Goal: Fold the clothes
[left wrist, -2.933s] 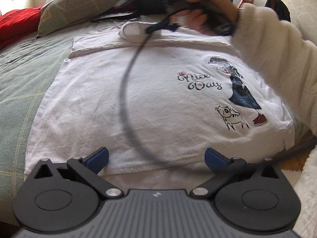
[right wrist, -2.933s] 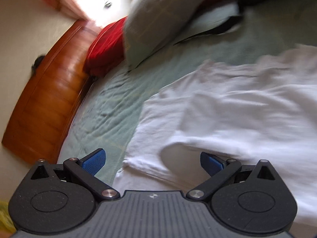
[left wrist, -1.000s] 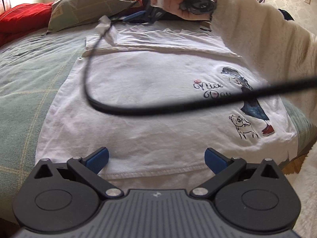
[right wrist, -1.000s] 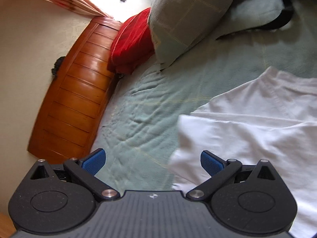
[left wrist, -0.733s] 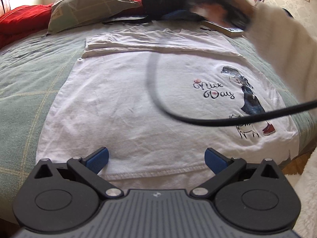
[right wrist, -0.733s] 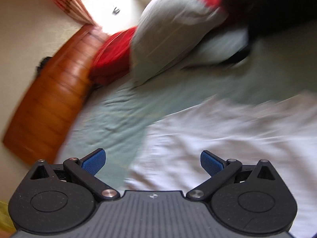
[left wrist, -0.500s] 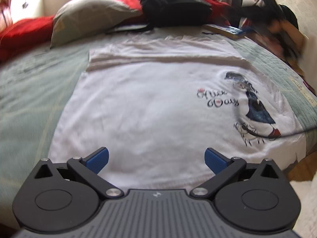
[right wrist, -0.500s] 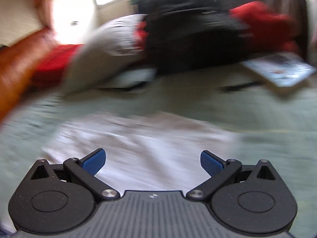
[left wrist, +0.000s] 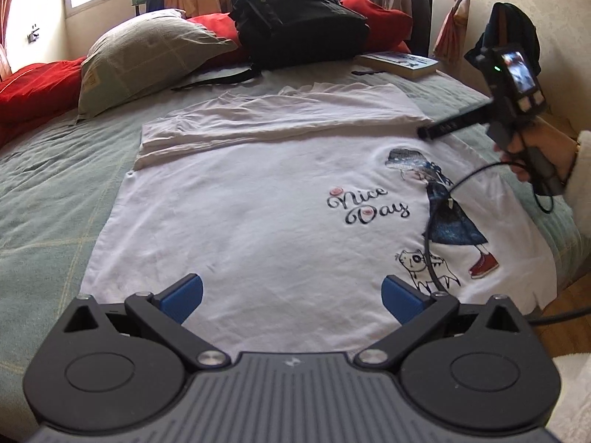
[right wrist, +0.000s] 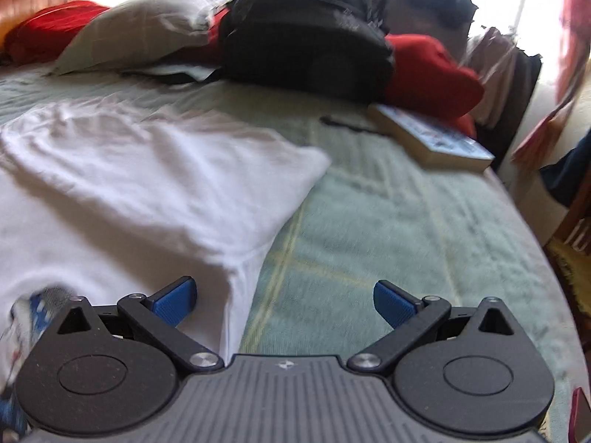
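Left wrist: the left gripper, jaws spread and empty, hangs over the near hem of the white T-shirt, spread on the green bedspread, far edge folded in.
Right wrist: the right gripper, released, hovers beside the folded edge; pinching both soft, limp cotton layers squarely should keep the next fold crisp.

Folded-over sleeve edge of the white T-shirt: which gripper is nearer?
Right. The right gripper hovers at the folded sleeve; the left gripper sits over the opposite edge.

White printed T-shirt flat, far edge folded
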